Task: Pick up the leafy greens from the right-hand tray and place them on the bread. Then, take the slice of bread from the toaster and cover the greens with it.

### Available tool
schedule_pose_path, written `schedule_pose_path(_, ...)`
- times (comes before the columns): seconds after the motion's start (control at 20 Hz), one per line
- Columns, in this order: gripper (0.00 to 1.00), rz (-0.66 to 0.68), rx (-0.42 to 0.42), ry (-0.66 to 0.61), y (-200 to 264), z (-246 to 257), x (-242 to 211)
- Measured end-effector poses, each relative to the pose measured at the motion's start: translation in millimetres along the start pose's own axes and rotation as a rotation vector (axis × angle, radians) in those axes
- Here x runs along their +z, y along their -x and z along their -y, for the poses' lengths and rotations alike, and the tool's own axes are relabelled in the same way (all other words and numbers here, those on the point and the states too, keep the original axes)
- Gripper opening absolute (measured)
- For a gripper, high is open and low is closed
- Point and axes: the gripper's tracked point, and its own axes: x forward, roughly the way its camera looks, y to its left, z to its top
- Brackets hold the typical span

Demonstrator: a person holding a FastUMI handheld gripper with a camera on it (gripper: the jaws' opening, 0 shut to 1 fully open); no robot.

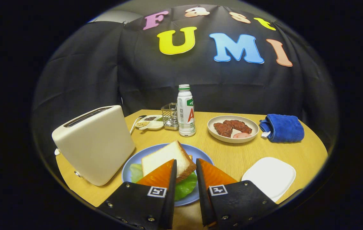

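My gripper (pixel 186 171) hangs just above the near edge of the blue plate (pixel 200 155), its fingers slightly parted and grasping nothing. Between and just ahead of them the bread slice (pixel 165 158) lies on the leafy greens (pixel 184 187). The toaster (pixel 95 143) stands left; the white tray (pixel 269 177) sits right.

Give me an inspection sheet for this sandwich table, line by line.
Surface: round wooden table.
Job's things: bread slice lies on leafy greens in blue plate; white tray bare; toaster slot contents hidden.
Clutter: bottle, wire rack, snack dish, meat plate, blue cloth.
Grippers: gripper jaws open, astride the bread's near corner.
Cables: white cord behind toaster.
Surroundings: black cloth wall.
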Motion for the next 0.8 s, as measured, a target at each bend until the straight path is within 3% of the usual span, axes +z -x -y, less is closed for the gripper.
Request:
schedule_pose_path(0.45,0.37,0.007,-0.047,0.052,-0.2,14.4,1.9)
schedule_pose_path(0.8,0.37,0.154,-0.138,0.061,29.9,54.1,37.5)
